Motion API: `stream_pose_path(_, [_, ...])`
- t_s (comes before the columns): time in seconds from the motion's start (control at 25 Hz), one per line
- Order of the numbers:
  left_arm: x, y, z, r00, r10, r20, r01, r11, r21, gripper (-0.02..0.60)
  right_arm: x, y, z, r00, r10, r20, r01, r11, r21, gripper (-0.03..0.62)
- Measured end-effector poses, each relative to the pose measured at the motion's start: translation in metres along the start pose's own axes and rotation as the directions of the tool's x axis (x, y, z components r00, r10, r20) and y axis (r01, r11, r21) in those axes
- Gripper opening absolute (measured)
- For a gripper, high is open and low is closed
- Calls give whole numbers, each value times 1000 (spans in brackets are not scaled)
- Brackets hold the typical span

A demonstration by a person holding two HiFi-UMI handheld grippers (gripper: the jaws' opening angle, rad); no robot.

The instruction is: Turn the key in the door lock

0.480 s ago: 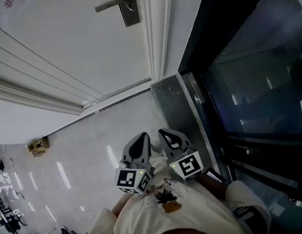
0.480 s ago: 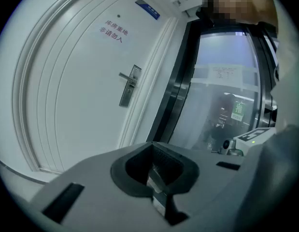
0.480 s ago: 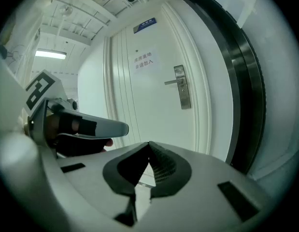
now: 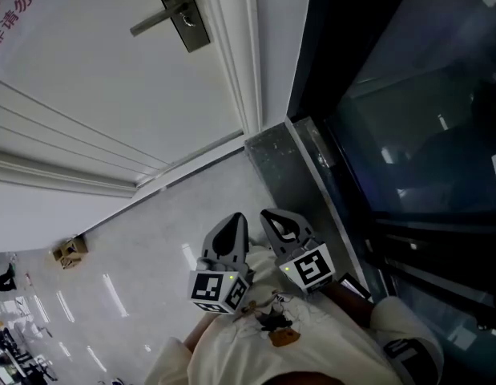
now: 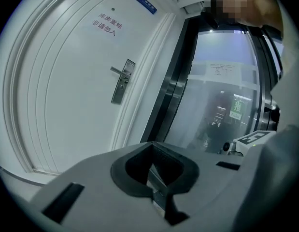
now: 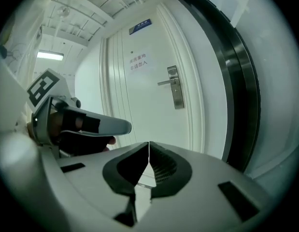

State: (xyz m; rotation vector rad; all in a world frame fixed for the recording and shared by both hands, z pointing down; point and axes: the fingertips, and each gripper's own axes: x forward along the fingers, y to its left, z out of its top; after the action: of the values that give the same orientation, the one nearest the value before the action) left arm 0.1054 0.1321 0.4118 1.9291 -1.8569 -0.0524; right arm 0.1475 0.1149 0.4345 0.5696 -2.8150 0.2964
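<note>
Jaws closed, empty, on left gripper (image 4: 231,227) and right gripper (image 4: 276,221) — lock lever (image 6: 165,82) level, pointing left.

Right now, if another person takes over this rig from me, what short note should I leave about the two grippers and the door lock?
Left gripper: jaws together, nothing in them, held near the body.
Right gripper: jaws together, empty, beside the left one.
White door: ahead, neither gripper touches it. Its lever handle and lock plate are in view; a key is too small to make out.
Done: nothing at the lock yet.
Left: approach, grip the key, turn it.
</note>
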Motion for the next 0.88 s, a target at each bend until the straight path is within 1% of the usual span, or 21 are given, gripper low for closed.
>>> stream_pose_path(0.12, [12, -7, -12, 1000, 0, -19, -1, 1000, -14, 6, 3, -19, -2, 999, 7, 46, -7, 1000, 19, 9])
stream_pose_path(0.24, [15, -3, -18, 999, 28, -33, -29, 998, -51, 6, 15, -31, -3, 999, 10, 50, -11, 1000, 15, 11])
stream_pose_path(0.32, [20, 9, -11, 998, 52, -24, -54, 995, -79, 6, 26, -38, 4, 999, 17, 49, -17, 1000, 10, 11])
stream_pose_path(0.4, [28, 24, -5, 998, 63, -21, -65, 992, -105, 6, 40, -44, 15, 1000, 14, 27, -13, 1000, -20, 11])
stream_pose_path(0.52, [45, 48, 4, 999, 50, -23, -52, 989, -136, 6, 71, -53, 30, 1000, -2, -3, 2, 998, -64, 12])
stream_pose_path(0.64, [68, 83, 29, 1000, 31, 5, -30, 990, -139, 6, 116, -60, 53, 1000, -19, 3, 19, 994, -108, 20])
stream_pose_path(0.68, [74, 95, 42, 999, 26, 22, -23, 991, -131, 6, 131, -62, 64, 1000, -24, 11, 26, 992, -125, 34])
stream_pose_path(0.76, [85, 117, 69, 998, 14, 56, -8, 993, -116, 6, 158, -66, 86, 999, -42, 27, 45, 986, -159, 86])
stream_pose_path(0.88, [95, 149, 103, 997, -12, 76, 18, 996, -90, 6, 194, -71, 120, 994, -79, 75, 92, 977, -191, 86])
